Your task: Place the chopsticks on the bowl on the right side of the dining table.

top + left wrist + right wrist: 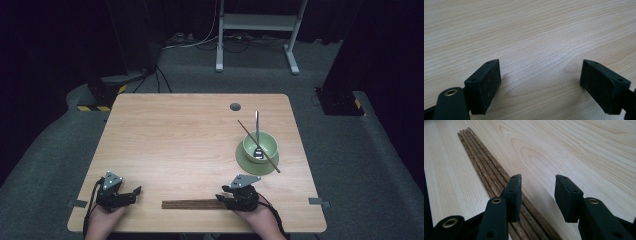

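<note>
Your right gripper [537, 185]: jaws spread, one pad over the chopsticks [486, 167], none pinched | your left gripper [540, 75]: jaws spread above bare table [190, 130].

I see a green bowl [260, 145] on a matching green saucer [245, 161] toward the table's [175, 140] far right. 1 spoon [257, 135] stands in the bowl, and 1 single chopstick [270, 161] lies slanted across its rim. A round grommet hole [235, 106] sits near the far edge. Beyond, a white stand [257, 22] rests on grey carpet.
</note>
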`<action>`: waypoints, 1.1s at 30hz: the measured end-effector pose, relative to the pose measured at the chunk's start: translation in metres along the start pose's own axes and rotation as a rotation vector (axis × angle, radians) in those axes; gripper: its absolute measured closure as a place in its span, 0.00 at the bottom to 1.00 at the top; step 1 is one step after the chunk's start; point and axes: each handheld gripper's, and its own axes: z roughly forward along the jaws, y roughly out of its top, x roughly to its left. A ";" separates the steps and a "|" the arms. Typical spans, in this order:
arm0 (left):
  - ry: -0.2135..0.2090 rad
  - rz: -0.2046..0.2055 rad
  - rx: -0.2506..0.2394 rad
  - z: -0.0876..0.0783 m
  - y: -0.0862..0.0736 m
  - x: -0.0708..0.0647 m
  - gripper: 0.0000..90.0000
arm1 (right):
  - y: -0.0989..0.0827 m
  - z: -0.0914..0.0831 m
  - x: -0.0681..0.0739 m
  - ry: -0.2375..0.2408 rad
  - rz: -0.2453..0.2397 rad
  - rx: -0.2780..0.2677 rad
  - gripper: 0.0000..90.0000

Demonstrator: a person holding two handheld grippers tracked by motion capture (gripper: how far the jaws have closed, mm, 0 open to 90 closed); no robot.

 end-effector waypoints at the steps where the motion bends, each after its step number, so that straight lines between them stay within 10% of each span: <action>1: 0.000 0.000 0.000 0.000 0.000 0.000 0.19 | 0.000 0.000 0.001 0.001 -0.006 0.004 0.65; 33: 0.001 0.001 -0.001 0.000 0.000 0.000 0.19 | 0.000 0.000 0.000 0.003 -0.011 0.042 0.77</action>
